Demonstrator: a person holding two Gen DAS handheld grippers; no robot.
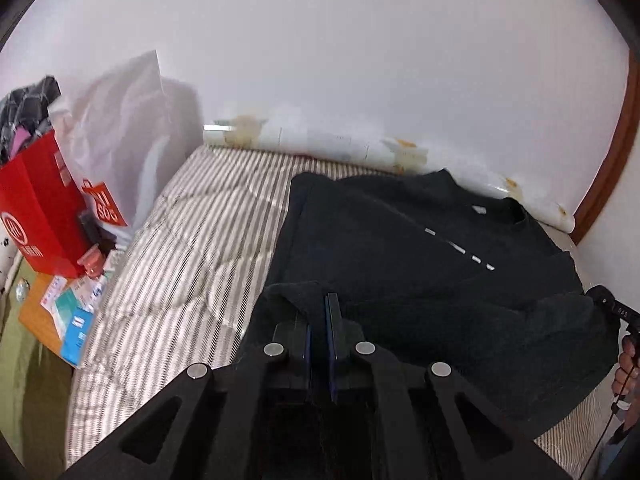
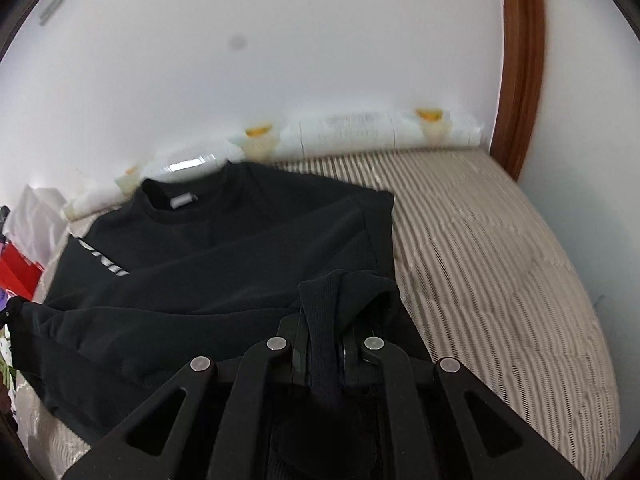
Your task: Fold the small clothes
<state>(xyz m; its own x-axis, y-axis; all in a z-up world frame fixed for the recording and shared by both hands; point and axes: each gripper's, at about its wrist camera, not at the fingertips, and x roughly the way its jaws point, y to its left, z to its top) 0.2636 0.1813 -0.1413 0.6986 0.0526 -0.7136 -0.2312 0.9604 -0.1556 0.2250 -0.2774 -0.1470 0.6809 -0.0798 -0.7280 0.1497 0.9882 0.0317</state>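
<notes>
Writing: white letters run down the chest of the black sweatshirt (image 1: pixel 420 256), too broken by folds to read; a small pale tag sits inside its collar (image 2: pixel 183 201). The white shopping bag (image 1: pixel 120 136) carries a red square logo whose characters I cannot make out. The red box (image 1: pixel 38 216) has a white round emblem, unreadable.
Containers: the red box stands open beyond the bed's left edge with dark and pink cloth bulging from its top; the white shopping bag leans just behind it. Small packets and a blue carton (image 1: pixel 76 332) lie on a brown board below the box.
Sweatshirt: it lies on the striped bed (image 1: pixel 192 248) near the far edge by the wall, collar toward the wall, its near part lifted off the bed.
Left tongs (image 1: pixel 319 320): nearly together, pinching a fold of the sweatshirt's near left edge.
Right tongs (image 2: pixel 325 344): clamped on a bunched ribbed strip of the sweatshirt's near right edge, which hangs down between the fingers.
Far edge: a pale printed roll (image 1: pixel 312 144) lies along the wall.
</notes>
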